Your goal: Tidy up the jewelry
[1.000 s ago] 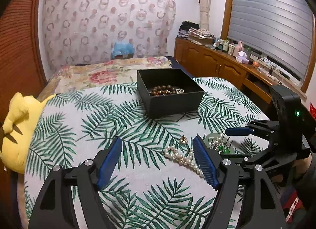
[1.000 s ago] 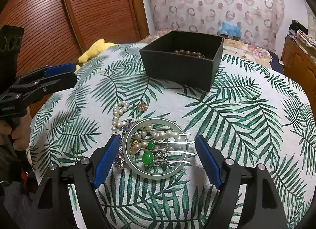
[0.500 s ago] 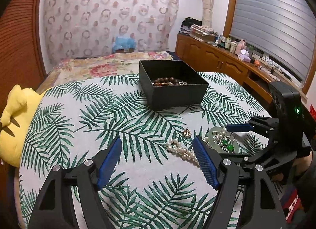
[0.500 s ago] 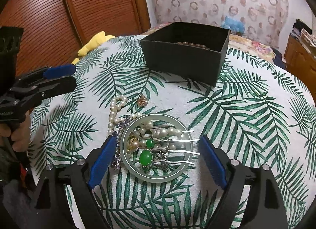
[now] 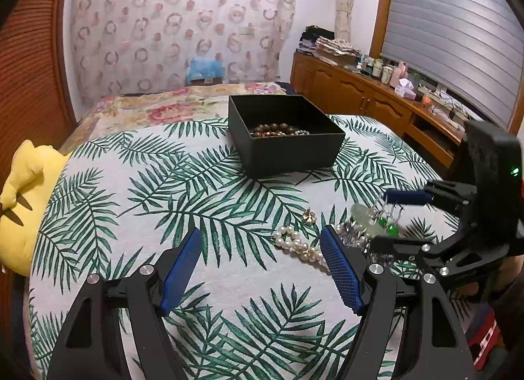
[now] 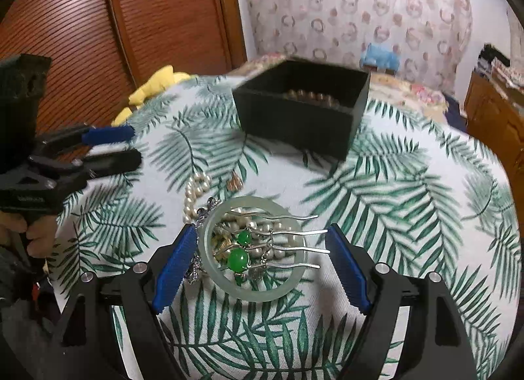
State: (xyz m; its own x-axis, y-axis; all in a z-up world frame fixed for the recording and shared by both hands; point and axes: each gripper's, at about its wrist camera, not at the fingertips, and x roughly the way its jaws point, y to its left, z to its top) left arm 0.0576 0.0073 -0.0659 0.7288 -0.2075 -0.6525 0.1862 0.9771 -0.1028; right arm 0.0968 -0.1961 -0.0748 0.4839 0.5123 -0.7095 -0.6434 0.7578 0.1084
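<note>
You're in a home bedroom — the bed with its floral bedspread runs just behind the palm-leaf cloth. Beyond the bed hangs a ring-patterned curtain. To the right of the bed, a low wooden cabinet carries folded fabrics and small bottles under a shuttered window. Left of the bed — slatted wooden doors and a yellow plush toy.

A ring-patterned curtain covers the far wall, louvred wooden doors stand left, and a cluttered wooden sideboard runs beneath the shuttered window.
</note>
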